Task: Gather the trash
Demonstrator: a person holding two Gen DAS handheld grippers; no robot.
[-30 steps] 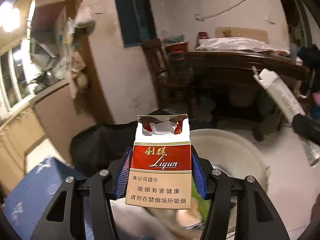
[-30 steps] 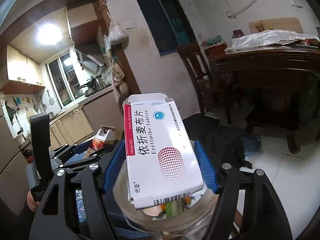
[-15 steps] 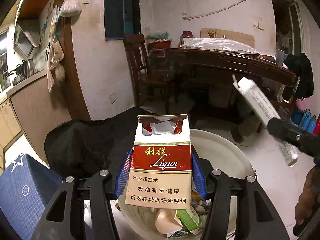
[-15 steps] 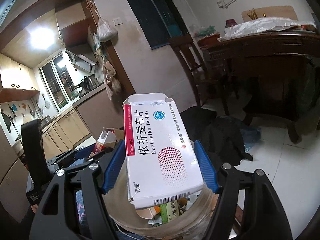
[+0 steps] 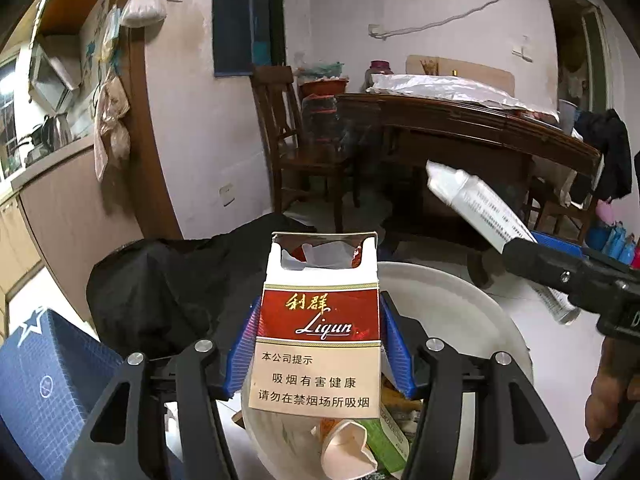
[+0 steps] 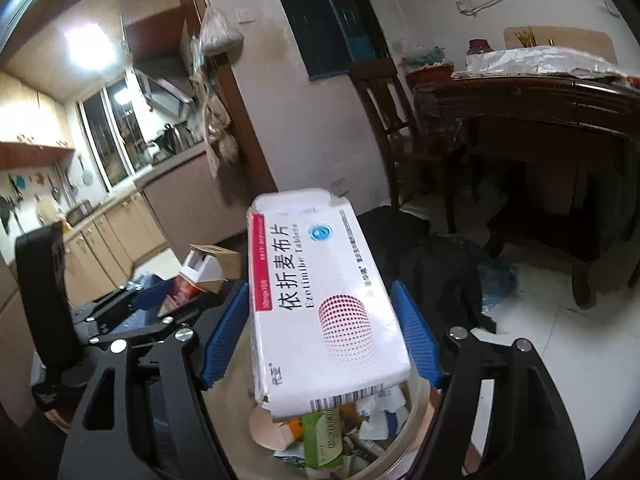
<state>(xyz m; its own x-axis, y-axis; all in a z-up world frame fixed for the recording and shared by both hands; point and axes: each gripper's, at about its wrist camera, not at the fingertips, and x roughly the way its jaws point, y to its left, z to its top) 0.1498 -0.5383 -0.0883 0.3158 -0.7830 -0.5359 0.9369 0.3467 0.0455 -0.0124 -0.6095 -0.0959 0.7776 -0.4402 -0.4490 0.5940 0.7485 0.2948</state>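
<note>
My left gripper (image 5: 318, 340) is shut on an open red and white cigarette pack (image 5: 318, 332), held above a white trash bin (image 5: 460, 312) with paper scraps inside. My right gripper (image 6: 320, 328) is shut on a white tablet box (image 6: 320, 292), held over the same bin (image 6: 420, 412). The right gripper and its box (image 5: 480, 208) show at the right of the left wrist view. The left gripper with the pack (image 6: 200, 268) shows at the left of the right wrist view.
A black garment (image 5: 172, 292) lies on the floor behind the bin. A blue box (image 5: 44, 384) stands at the left. A wooden chair (image 5: 304, 152) and a dark wooden table (image 5: 460, 128) stand behind. White tiled floor (image 5: 560, 360) lies to the right.
Both grippers have moved over the bin and tipped downward, keeping hold of the pack and the box. The bin's contents show more fully.
</note>
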